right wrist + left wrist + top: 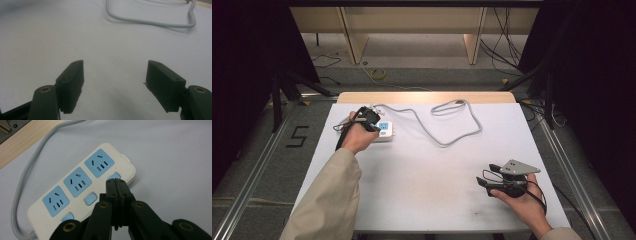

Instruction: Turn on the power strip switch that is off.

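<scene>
Power strip (82, 186) lies at the desk's (422, 200) ten o'clock, and my left claw (116, 182), clenched on nothing, has its tips on the end rocker switch (114, 176). My right claw (115, 85) waits released over bare desk at four o'clock. Pressing off-centre could skid the light strip sideways against its grey cord (447, 135), since nothing braces it.

The high view looks forward and down from the person's near side over the whole table (422, 200). The left gripper view sits close above the power strip (82, 182). The right gripper view looks low across bare tabletop toward the far cable (150, 22), shared with the high view.
</scene>
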`<action>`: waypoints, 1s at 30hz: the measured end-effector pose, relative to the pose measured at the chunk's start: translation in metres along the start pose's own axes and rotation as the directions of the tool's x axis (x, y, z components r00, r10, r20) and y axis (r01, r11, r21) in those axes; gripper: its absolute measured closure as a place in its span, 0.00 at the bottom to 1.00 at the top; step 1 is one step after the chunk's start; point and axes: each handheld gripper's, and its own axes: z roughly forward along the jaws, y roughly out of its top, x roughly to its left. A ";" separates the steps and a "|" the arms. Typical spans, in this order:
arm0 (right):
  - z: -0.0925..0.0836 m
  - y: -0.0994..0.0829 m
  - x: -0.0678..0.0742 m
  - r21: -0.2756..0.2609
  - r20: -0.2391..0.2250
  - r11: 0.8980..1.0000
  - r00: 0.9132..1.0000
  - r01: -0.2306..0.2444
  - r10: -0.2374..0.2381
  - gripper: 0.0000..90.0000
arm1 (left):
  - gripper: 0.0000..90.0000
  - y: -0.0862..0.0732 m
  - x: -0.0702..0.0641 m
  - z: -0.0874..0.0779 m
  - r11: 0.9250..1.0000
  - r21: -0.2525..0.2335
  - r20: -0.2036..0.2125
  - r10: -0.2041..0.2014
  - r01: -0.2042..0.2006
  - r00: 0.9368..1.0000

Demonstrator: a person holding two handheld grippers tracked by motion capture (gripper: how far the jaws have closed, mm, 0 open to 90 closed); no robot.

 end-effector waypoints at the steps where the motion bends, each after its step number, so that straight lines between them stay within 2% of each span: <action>1: 0.000 0.000 0.000 -0.001 0.001 1.000 1.000 0.000 0.000 0.35 | 1.00 -0.001 0.000 -0.001 1.000 0.006 0.000 0.003 -0.003 1.000; 3: 0.000 0.000 0.000 -0.002 0.000 1.000 1.000 0.001 -0.001 0.35 | 1.00 -0.002 -0.001 -0.002 1.000 -0.001 0.002 -0.005 0.005 1.000; 16: 0.000 0.000 0.000 -0.001 0.001 1.000 1.000 -0.003 0.003 0.35 | 1.00 -0.006 -0.011 -0.012 1.000 -0.016 0.015 0.023 -0.023 1.000; 30: 0.001 0.000 0.000 -0.003 0.001 1.000 1.000 -0.001 0.001 0.35 | 0.97 -0.016 -0.019 -0.027 0.998 -0.059 0.041 0.034 -0.032 0.999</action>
